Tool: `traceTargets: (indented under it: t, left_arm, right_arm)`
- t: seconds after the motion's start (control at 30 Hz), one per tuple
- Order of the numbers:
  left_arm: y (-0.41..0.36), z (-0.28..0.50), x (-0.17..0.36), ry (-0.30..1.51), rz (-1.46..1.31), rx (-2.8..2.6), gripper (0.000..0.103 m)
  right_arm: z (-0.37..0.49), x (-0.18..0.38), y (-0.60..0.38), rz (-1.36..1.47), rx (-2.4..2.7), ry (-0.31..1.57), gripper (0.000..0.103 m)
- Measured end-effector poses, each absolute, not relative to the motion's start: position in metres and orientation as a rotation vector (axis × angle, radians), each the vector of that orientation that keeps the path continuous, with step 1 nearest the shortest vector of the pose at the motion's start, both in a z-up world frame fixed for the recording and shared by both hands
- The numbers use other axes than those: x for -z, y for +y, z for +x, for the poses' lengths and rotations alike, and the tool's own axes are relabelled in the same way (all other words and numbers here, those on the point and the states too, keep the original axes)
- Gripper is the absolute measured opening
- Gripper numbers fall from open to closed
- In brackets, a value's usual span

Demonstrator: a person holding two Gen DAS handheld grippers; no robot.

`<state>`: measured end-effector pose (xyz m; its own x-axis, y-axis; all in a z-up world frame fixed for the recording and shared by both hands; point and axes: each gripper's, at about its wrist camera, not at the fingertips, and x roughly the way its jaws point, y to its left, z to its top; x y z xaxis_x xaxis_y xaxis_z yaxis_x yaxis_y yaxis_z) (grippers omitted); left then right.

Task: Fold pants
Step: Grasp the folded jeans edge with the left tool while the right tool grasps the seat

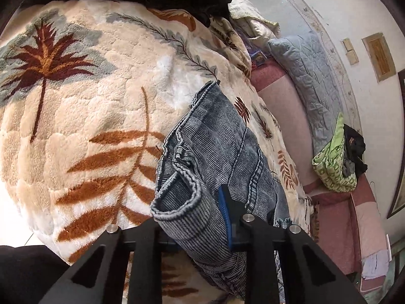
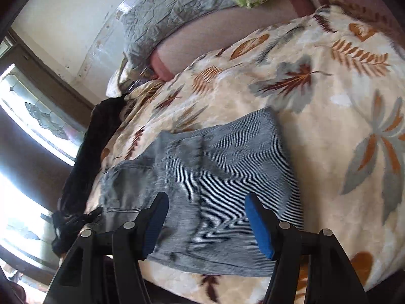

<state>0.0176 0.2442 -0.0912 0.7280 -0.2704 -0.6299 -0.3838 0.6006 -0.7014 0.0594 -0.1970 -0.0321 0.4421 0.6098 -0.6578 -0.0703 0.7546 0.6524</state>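
The left hand-held gripper point(image 1: 202, 217) is clenching a rolled edge of the pants point(image 1: 217, 157), with the denim bunching between its fingers and trailing away ahead of it across the leaf-patterned blanket point(image 1: 83, 116) on the bed. The right hand-held gripper point(image 2: 205, 225) is standing released, its blue pads point(image 2: 260, 228) spread wide with nothing between them, hovering just above the folded body of the pants point(image 2: 217, 177), which is lying flat directly ahead of it.

Whether the left grasp is taking in every layer is hard to tell; the cloth is looking thick and rolled there. If only the outer layer is caught, the inner one is likely to slide out as the edge is carried over, leaving a crooked fold. The plush blanket is probably going to drag on the denim, so pulling low may rumple the part already lying flat. With the right one not pinning anything, the whole bundle could shift toward the left one instead of creasing cleanly. A dark garment point(image 2: 86, 157) is lying near, off to the right one's left, and could get snagged.
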Motion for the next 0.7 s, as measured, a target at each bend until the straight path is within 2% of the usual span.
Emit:
traceTargets:
  t: [0.2, 0.37, 0.43, 0.6, 0.7]
  left_arm:
    - [0.243, 0.017, 0.085, 0.760, -0.916, -0.050, 0.018]
    - [0.242, 0.017, 0.085, 0.763, -0.886, -0.059, 0.018]
    - [0.240, 0.017, 0.083, 0.767, -0.857, -0.068, 0.018]
    - [0.235, 0.021, 0.081, 0.777, -0.818, -0.089, 0.018]
    - [0.233, 0.023, 0.080, 0.777, -0.803, -0.095, 0.018]
  right_arm:
    - [0.123, 0.029, -0.076, 0.586, -0.673, 1.234, 0.069]
    - [0.179, 0.090, -0.008, 0.633, -0.637, 1.497, 0.072]
    - [0.178, 0.088, -0.008, 0.680, -0.602, 1.482, 0.074]
    - [0.168, 0.046, -0.008, 0.585, -0.644, 1.404, 0.076]
    - [0.168, 0.071, 0.002, 0.507, -0.593, 1.484, 0.080]
